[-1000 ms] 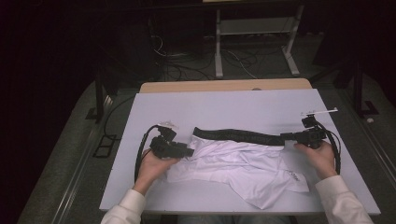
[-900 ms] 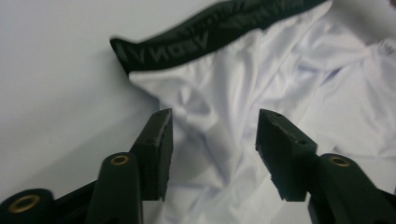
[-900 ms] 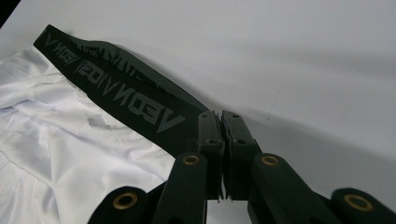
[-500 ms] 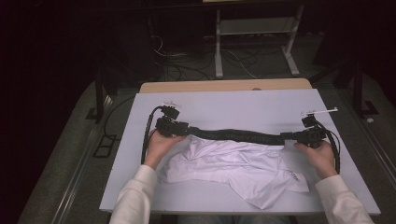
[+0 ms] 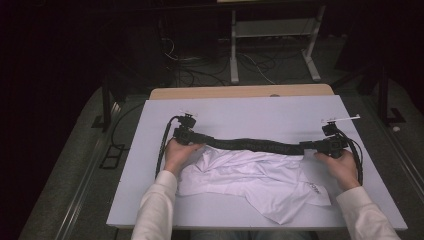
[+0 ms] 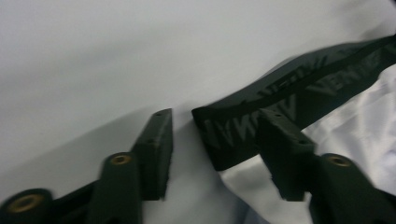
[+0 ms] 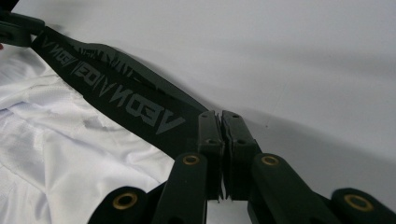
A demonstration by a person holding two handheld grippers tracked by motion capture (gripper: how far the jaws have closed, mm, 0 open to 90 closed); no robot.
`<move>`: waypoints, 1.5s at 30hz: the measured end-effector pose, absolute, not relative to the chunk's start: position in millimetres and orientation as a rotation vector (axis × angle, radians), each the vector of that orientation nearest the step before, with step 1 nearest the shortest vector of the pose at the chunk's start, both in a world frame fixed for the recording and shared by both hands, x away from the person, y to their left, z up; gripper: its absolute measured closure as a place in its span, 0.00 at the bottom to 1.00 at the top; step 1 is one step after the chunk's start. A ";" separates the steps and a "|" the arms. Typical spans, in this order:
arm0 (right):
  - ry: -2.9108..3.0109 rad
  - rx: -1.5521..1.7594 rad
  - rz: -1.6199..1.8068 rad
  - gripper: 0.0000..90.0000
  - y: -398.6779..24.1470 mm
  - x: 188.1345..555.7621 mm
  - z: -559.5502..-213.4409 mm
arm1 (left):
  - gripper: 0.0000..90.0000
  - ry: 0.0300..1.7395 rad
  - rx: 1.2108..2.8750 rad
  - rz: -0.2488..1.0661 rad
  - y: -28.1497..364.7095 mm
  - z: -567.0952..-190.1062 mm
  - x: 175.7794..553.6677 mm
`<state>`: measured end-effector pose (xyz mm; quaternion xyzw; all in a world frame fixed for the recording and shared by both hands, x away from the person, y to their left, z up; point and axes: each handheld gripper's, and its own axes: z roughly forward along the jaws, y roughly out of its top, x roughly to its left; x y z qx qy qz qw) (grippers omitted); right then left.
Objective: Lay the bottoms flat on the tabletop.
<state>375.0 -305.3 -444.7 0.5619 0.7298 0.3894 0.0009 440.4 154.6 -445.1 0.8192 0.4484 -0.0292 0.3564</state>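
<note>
Two tongs work one garment: white underwear (image 5: pixel 255 177) with a black printed waistband (image 5: pixel 250 145), lying crumpled across the lower middle of the high view on the pale tabletop (image 5: pixel 240 112). At the left of that view the left tongs (image 5: pixel 192 140) sit at the band's left end. In the left gripper view the jaws stand partly apart and have just been closing; the band's end (image 6: pixel 233 135) lies between them but the pads do not yet press it, one jaw resting on bare tabletop, the other over the cloth. To do this step well, I judge the left hand should slide a little further along so both layers of the band sit deep between the pads, then close fully before any pull. At the right of the high view the right tongs (image 5: pixel 320 146) are clamped tight on the band's other end (image 7: pixel 187 128). That hand should hold steady, keeping the band taut and level so the garment can be lifted or spread without twisting.
</note>
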 end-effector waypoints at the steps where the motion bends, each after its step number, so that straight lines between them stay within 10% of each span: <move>1: 2.292 1.764 1.221 0.96 -305.2 375.2 -445.0 | 0.74 1.163 2.119 -0.092 152.9 -447.2 440.7; 6: 2.293 1.762 1.221 0.96 -305.0 375.9 -445.3 | 0.95 1.145 2.094 -0.104 150.6 -447.0 441.9; 45: 2.206 1.574 1.316 0.96 -255.1 522.6 -362.5 | 0.96 1.088 1.951 0.338 186.6 -335.1 521.0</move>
